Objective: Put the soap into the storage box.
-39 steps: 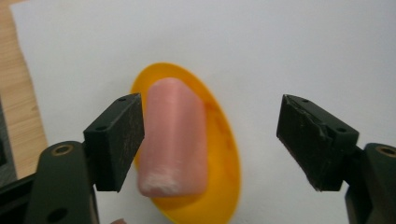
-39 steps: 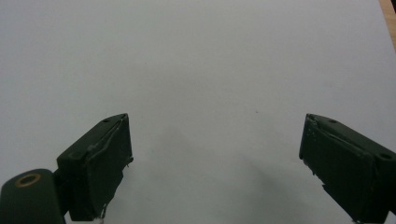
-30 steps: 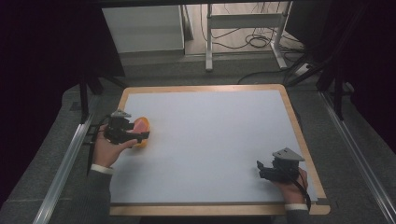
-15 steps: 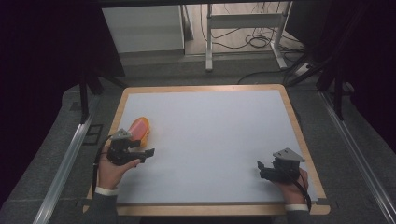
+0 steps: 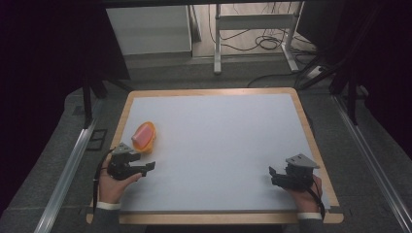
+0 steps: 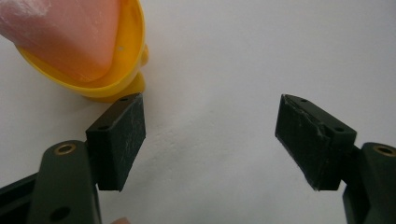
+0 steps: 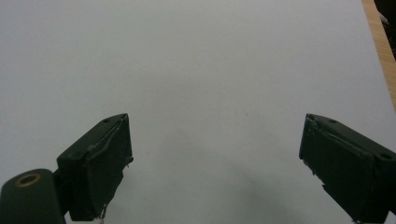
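Left gripper [image 6: 210,140] jaws apart, just beside round yellow plastic bowl holding pink block [image 6: 88,46]; careless sweep likely tips bowl. Right gripper [image 7: 215,168] jaws apart, idle.

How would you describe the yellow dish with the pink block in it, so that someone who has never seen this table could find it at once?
Start from the white table top with its wooden rim and go to its left edge. There, just beyond the open left gripper, sits a small yellow dish holding a pink block. It is the one brightly coloured thing on the white surface.
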`<state>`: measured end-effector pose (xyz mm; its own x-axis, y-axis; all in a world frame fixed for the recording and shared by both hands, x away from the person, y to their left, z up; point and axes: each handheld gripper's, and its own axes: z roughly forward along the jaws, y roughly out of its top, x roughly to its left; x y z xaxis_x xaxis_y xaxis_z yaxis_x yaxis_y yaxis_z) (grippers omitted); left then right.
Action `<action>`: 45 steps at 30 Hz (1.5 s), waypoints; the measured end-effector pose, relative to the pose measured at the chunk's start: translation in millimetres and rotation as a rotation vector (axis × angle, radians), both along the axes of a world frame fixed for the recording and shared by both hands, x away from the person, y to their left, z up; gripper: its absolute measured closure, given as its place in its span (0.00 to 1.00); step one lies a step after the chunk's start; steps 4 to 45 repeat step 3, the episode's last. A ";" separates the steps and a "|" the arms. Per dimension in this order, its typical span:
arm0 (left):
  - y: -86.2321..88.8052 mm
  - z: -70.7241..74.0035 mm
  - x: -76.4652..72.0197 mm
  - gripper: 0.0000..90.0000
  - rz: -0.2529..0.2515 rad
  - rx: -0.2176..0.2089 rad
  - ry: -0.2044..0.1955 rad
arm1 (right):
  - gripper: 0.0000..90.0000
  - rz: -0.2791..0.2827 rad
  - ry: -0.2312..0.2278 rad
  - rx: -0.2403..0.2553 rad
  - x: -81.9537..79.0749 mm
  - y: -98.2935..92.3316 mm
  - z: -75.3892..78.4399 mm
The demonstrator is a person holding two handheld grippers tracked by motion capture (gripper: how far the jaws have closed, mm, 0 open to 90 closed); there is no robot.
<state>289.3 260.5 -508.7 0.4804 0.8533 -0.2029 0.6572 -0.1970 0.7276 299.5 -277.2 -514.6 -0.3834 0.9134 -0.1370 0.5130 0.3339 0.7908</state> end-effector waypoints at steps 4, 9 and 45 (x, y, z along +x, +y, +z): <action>-0.6 -1.1 1.6 0.28 -0.009 -0.002 0.005 | 0.10 0.000 -0.007 0.002 0.1 -0.2 1.3; -0.6 -1.1 1.6 0.28 -0.009 -0.002 0.005 | 0.10 0.000 -0.007 0.002 0.1 -0.2 1.3; -0.6 -1.1 1.6 0.28 -0.009 -0.002 0.005 | 0.10 0.000 -0.007 0.002 0.1 -0.2 1.3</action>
